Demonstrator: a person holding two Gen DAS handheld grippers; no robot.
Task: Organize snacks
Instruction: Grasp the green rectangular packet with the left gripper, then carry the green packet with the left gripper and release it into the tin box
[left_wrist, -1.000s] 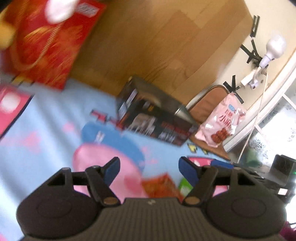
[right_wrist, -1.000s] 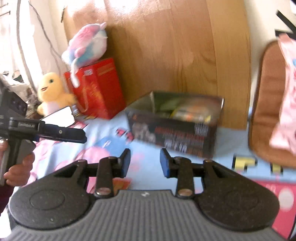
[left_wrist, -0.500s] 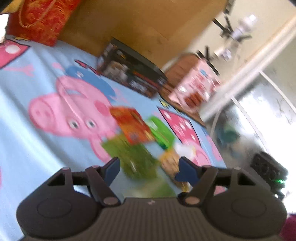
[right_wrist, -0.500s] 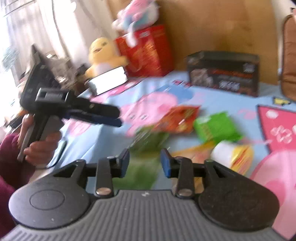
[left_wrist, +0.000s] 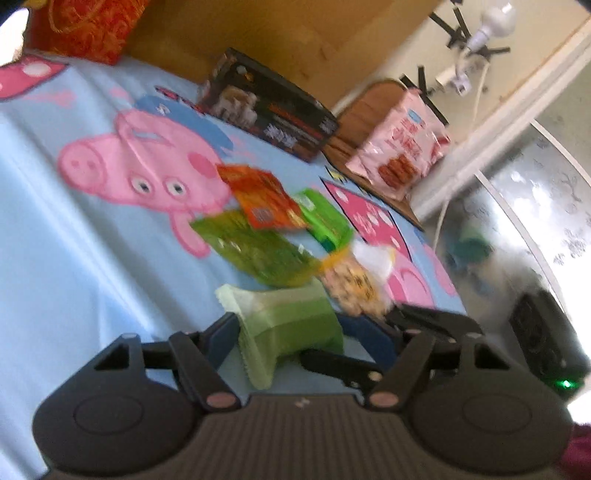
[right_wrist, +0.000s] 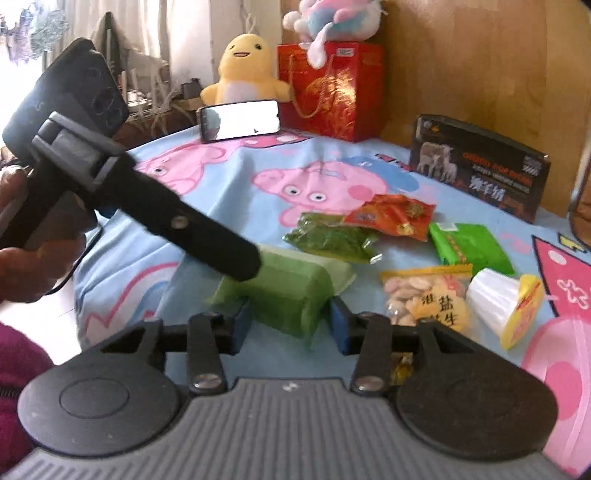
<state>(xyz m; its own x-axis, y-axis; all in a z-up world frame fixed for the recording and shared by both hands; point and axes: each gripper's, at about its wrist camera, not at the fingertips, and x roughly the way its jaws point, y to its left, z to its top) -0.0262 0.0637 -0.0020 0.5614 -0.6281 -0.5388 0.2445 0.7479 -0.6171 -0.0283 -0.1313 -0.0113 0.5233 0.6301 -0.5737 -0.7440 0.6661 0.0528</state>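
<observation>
Only my right view shows the plush duck (right_wrist: 242, 70), upper centre. Both grippers' fingers straddle the soft green packet (right_wrist: 291, 291); right (right_wrist: 291, 325) just closed against it, left (left_wrist: 299, 339) apart.

A bed under a blue cartoon-pig sheet (right_wrist: 229, 206) is carrying a scatter of snacks: a pale green packet (right_wrist: 291, 291), a dark green bag (right_wrist: 328, 238), an orange-red pouch (right_wrist: 391, 216), a bright green pack (right_wrist: 469, 247), a yellow nut bag (right_wrist: 424, 295) and a white cup (right_wrist: 495, 299). A black box (right_wrist: 480, 173), a red gift bag (right_wrist: 332, 88) and a phone (right_wrist: 240, 120) are sitting farther back.
</observation>
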